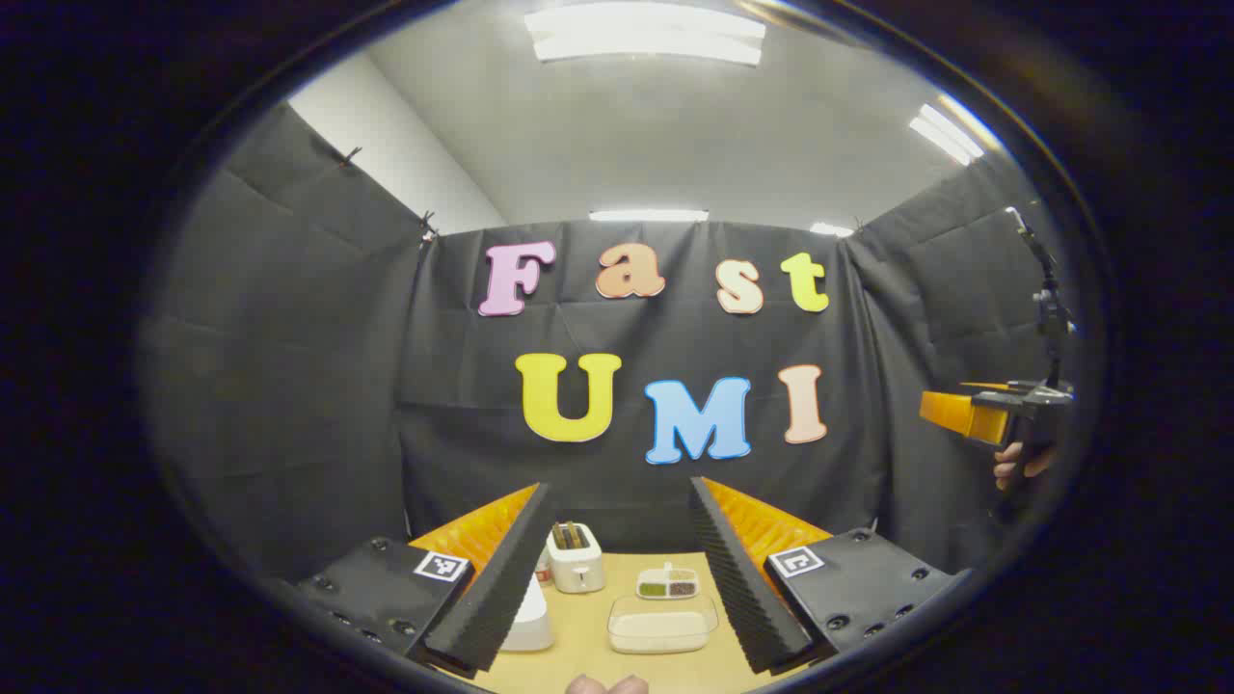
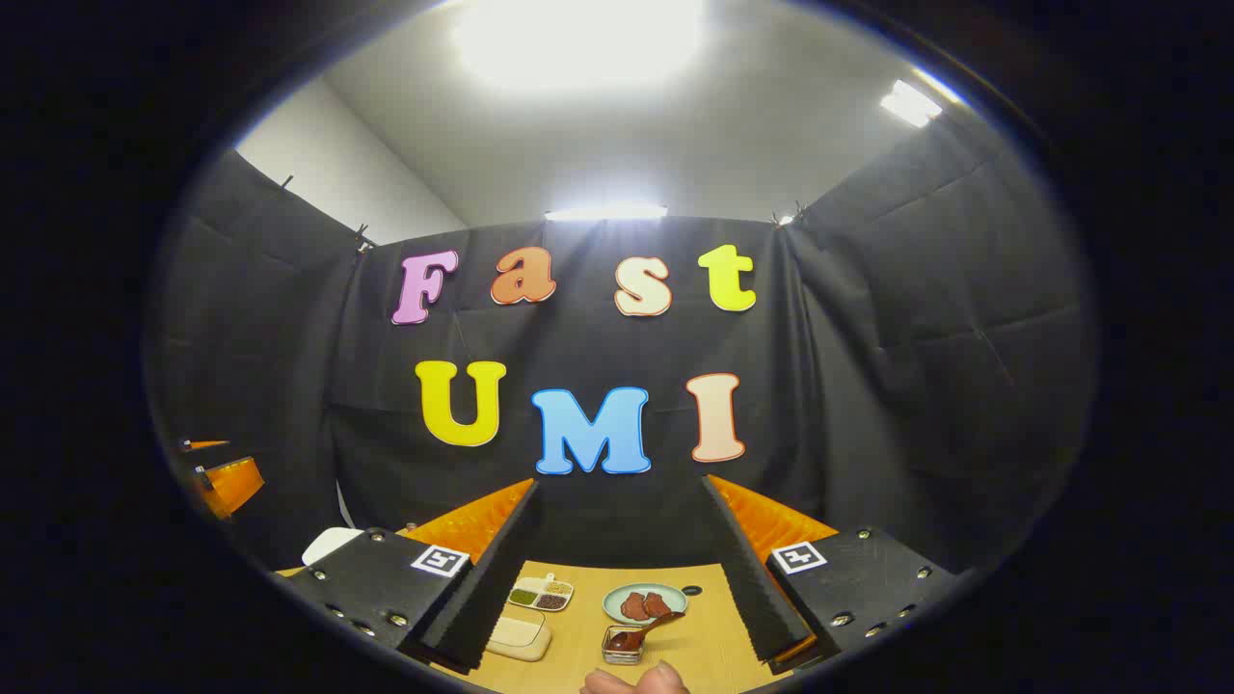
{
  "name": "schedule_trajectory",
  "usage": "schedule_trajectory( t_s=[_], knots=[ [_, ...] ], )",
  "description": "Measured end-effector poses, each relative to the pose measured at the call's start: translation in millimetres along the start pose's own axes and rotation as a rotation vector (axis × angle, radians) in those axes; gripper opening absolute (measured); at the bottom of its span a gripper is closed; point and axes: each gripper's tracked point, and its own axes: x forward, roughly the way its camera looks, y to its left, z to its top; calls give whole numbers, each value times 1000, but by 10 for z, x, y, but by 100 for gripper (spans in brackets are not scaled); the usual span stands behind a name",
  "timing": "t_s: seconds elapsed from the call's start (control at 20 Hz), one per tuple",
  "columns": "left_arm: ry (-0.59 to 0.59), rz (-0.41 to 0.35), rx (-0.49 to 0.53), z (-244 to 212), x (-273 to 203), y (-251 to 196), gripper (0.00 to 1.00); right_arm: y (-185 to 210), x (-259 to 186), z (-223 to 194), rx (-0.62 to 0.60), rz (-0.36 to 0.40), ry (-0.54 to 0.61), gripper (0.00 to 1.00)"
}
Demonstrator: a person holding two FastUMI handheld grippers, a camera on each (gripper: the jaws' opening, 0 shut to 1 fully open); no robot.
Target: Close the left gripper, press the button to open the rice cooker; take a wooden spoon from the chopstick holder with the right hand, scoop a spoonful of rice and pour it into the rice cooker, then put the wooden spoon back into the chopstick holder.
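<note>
Both grippers, left gripper [image 1: 617, 578] and right gripper [image 2: 617, 578], stand spread and empty. Low centre, the wooden spoon [image 2: 644, 631] rests in a small holder [image 2: 623, 646]; the white appliance [image 1: 528, 617], perhaps the rice cooker, sits half-hidden behind a finger.

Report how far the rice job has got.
Done: nothing visible. The left gripper and right gripper are both open, held above the table. The wooden spoon rests in its holder, untouched. Left: shutting the left gripper, pressing the button, then scooping from the rice container, pouring, returning the spoon.
</note>
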Motion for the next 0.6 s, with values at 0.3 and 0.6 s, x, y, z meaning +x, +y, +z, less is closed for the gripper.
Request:
schedule_trajectory(
  t_s=[0.3,0.6],
  knots=[
    [-18,-46,-32,79,151,646,96,493,-132,131,-33,-66,-59,97],
    [-34,-61,-74,171,91,724,94,684,-248,197,-72,-66,-44,98]
  ],
)
